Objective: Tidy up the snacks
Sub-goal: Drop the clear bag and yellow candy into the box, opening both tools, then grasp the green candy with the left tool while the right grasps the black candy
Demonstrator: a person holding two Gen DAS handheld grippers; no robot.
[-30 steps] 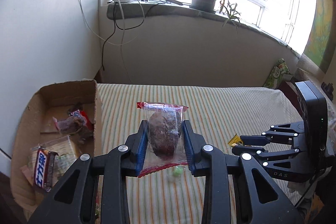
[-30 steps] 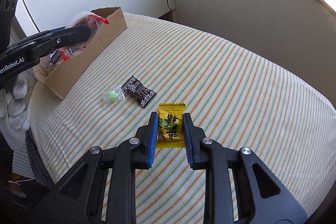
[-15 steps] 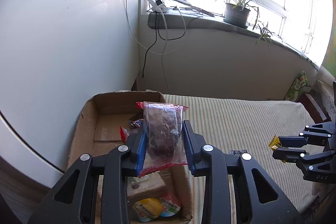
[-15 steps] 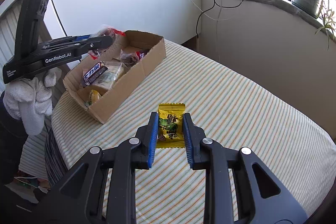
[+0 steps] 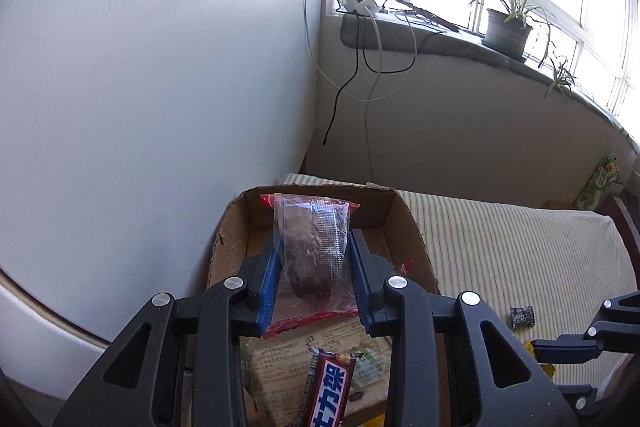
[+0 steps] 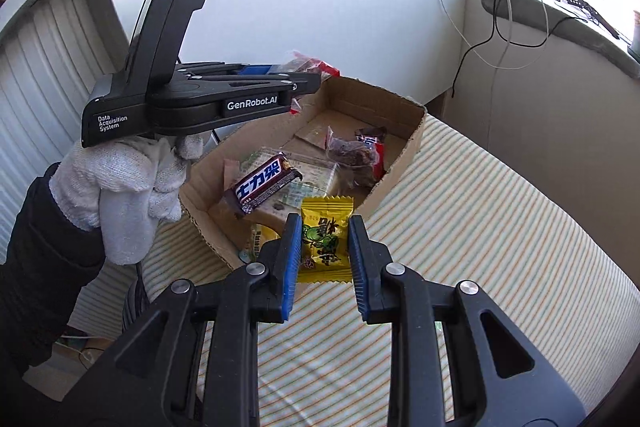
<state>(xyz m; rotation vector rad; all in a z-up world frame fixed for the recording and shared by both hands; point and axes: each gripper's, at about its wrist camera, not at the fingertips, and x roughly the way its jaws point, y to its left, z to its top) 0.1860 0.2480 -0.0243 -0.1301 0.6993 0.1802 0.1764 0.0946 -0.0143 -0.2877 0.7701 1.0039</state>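
My left gripper is shut on a clear bag with a brown snack and holds it above the open cardboard box. It also shows in the right wrist view, over the box's left wall. My right gripper is shut on a yellow candy packet and holds it just above the box's near right wall. In the box lie a dark chocolate bar, a flat pale pack and a clear bag of brown snack.
The box stands at the left end of a striped tablecloth, next to a white wall. A small black candy lies on the cloth. A windowsill with a potted plant and hanging cables is behind.
Both grippers have moved left towards the box with their snacks. The left one is now over the box's inside, the right one has reached its near wall.
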